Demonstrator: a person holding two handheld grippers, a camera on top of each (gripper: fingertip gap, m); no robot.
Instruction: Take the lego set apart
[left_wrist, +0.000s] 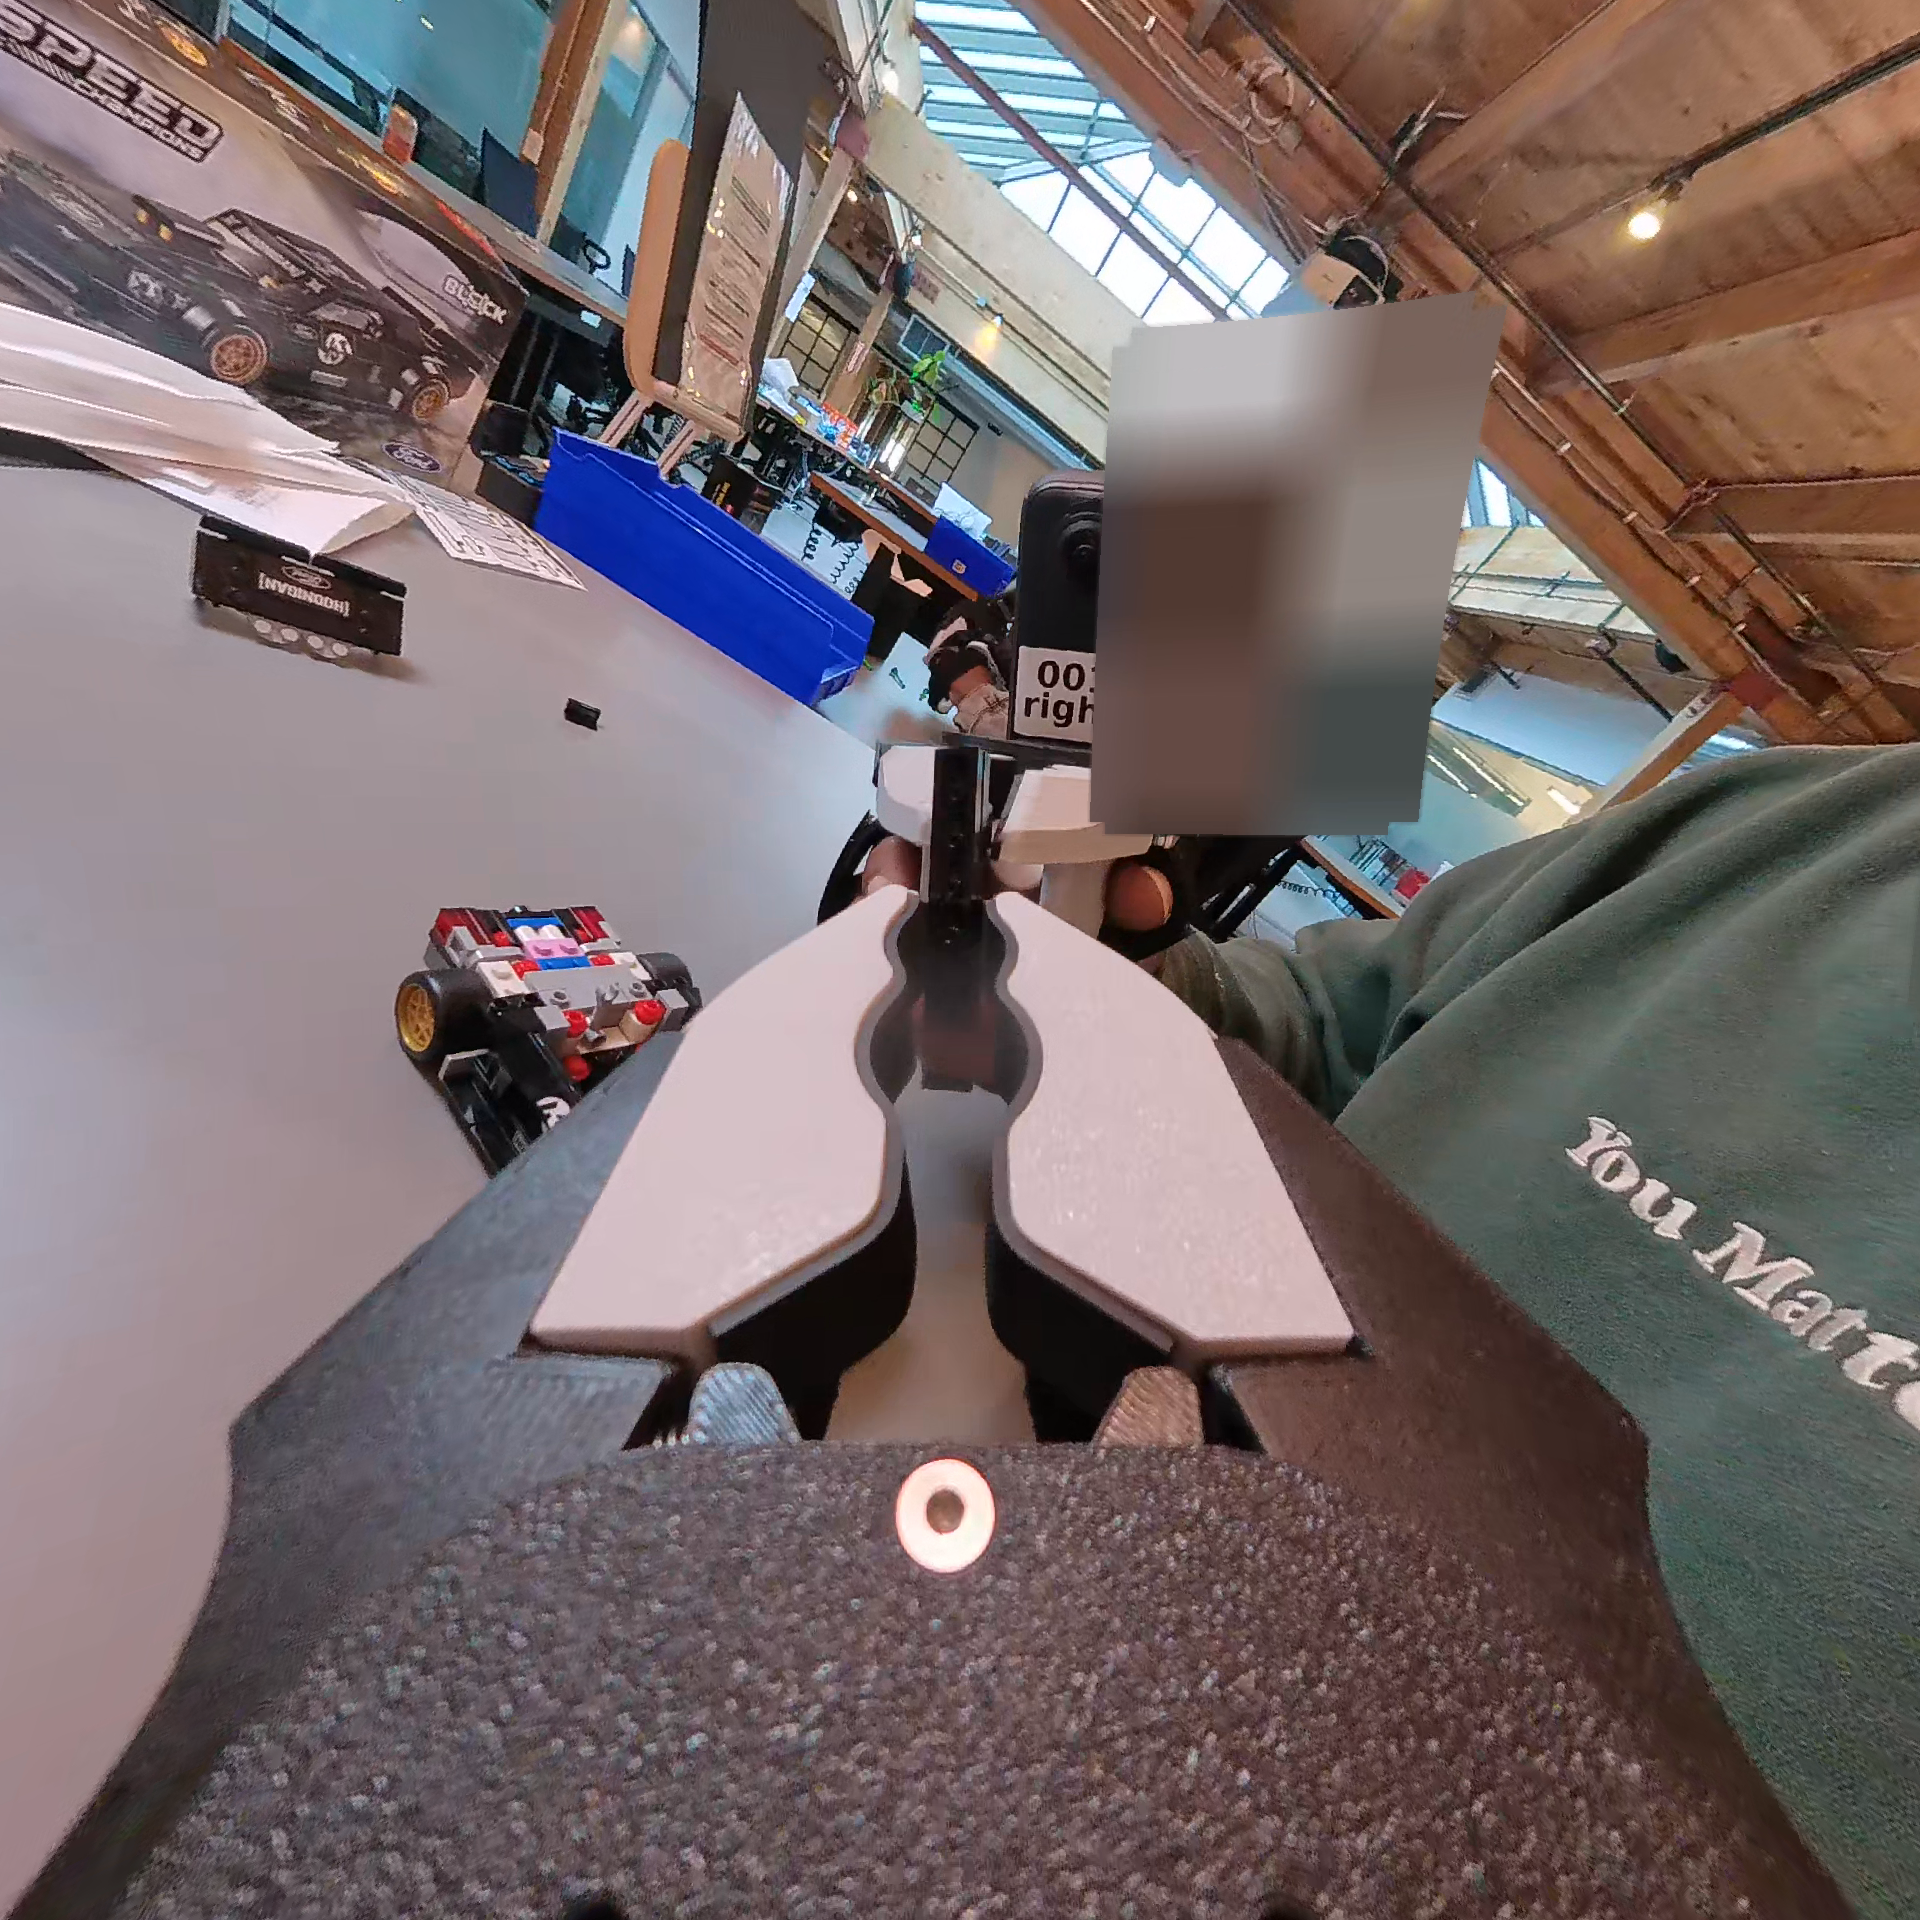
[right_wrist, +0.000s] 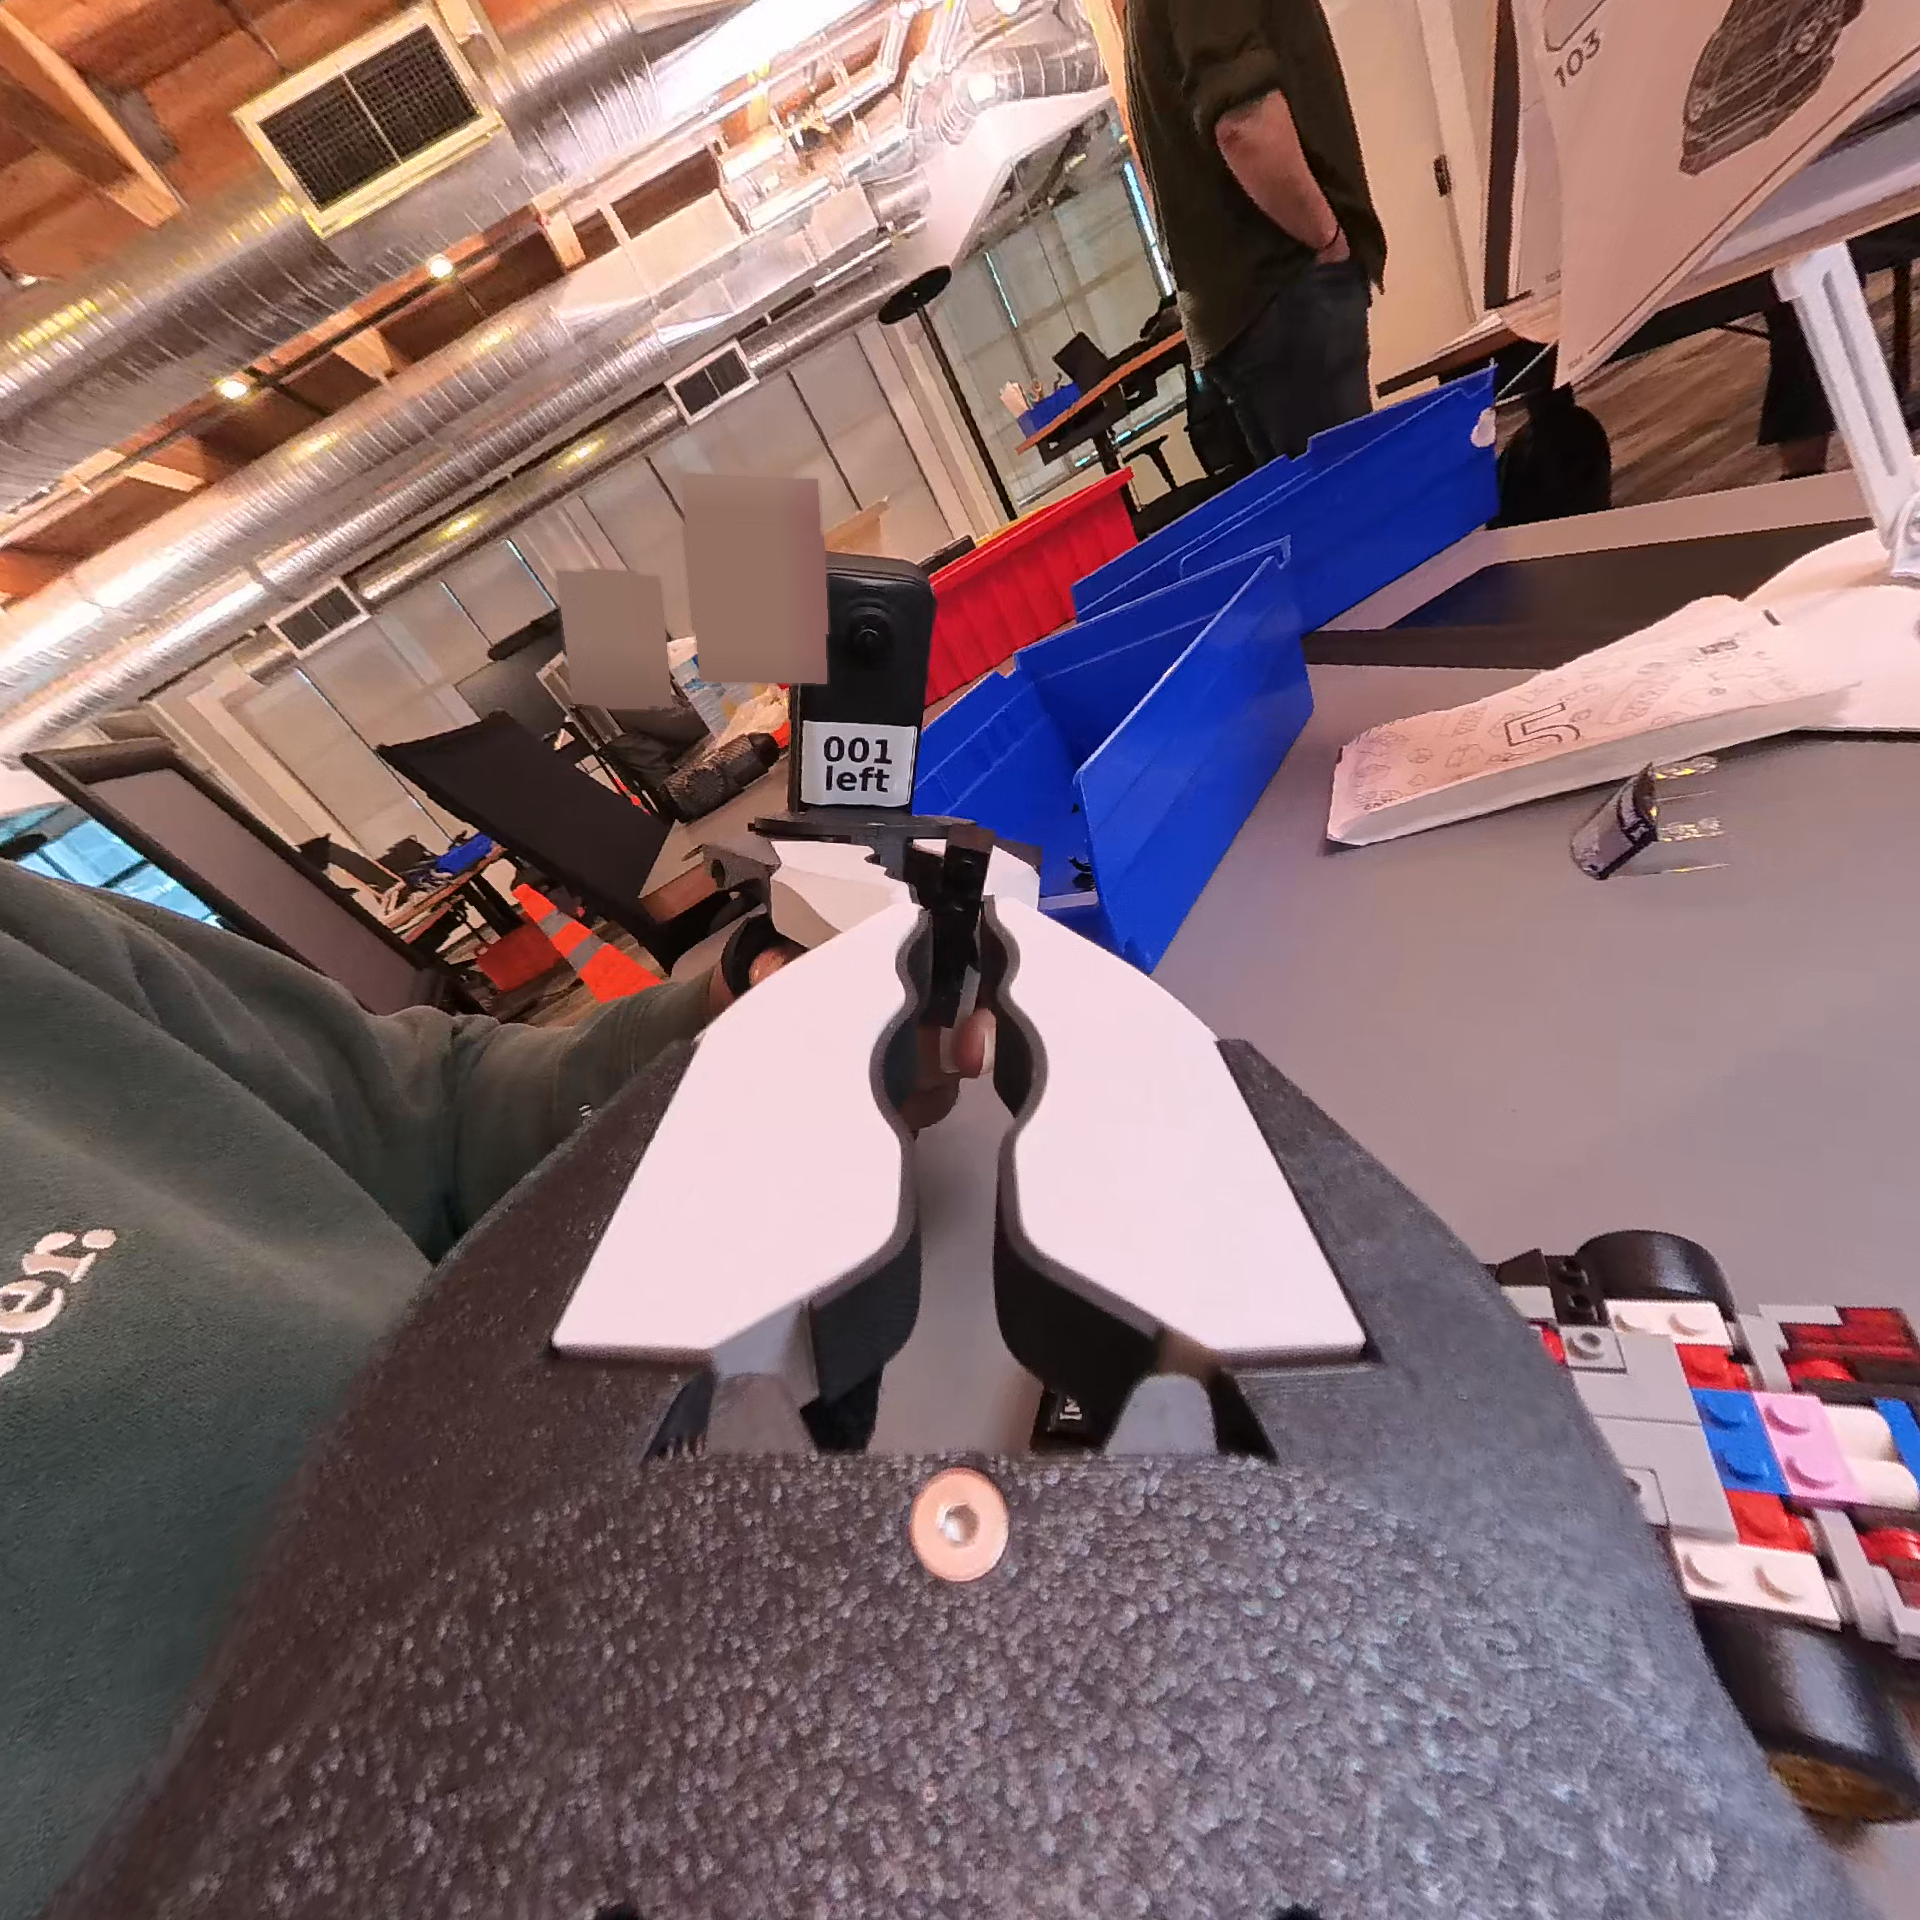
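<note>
A narrow black studded Lego strip is held up in the air above the grey table, one end gripped from each side. The partly stripped Lego car is seen resting on the table: a low chassis of grey, white, red, blue and pink bricks, with black tyres on gold hubs. A flat black Lego panel with white studs along one edge lies well apart, and a tiny black piece lies between them.
</note>
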